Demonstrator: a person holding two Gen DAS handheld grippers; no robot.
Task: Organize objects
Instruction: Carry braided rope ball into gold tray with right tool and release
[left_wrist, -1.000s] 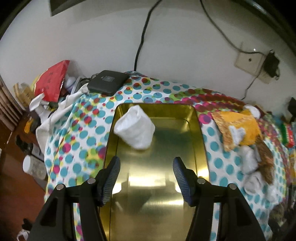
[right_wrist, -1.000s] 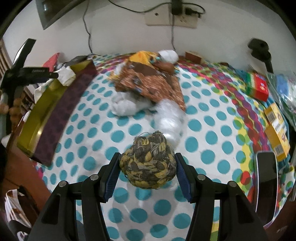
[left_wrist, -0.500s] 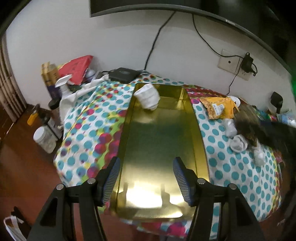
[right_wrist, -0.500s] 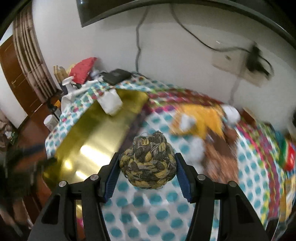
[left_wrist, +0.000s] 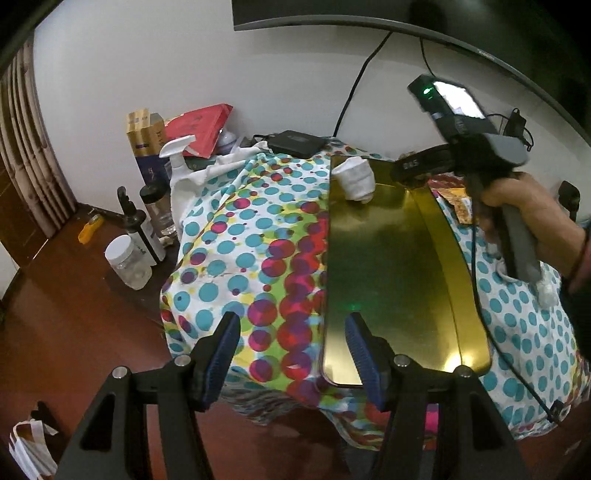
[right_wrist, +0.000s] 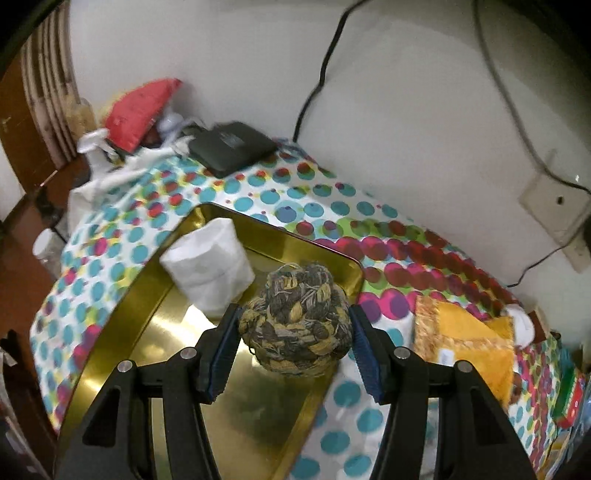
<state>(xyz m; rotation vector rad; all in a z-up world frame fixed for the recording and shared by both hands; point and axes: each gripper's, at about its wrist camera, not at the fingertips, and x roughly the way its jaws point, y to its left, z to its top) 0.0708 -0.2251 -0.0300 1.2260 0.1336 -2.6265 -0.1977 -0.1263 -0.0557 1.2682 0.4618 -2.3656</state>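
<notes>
since a second ago the right tool (right_wrist: 293, 338) has carried the rolled patterned sock ball (right_wrist: 295, 321) from over the dotted cloth to above the gold tray (right_wrist: 122, 306), and the left tool (left_wrist: 291, 349) has drawn back toward the tray's near end, so the whole tray now shows in its view. the right tool's blue pads press on both flanks of the ball and hold it in the air over the far half of the tray, just right of the white rolled sock (right_wrist: 208, 266) that sits in the far left corner. the left tool is open with nothing between its pads, hanging over the near left rim of the tray where it meets the spotted cloth (left_wrist: 258, 266) on the counter. the ball looks light, soft and springy, a knitted bundle that squashes rather than slips; a hold across its widest middle, as now, seems best, since a pinch near the top could let the roll unwind. the tray's floor looks slick, so a dropped ball may roll.
</notes>
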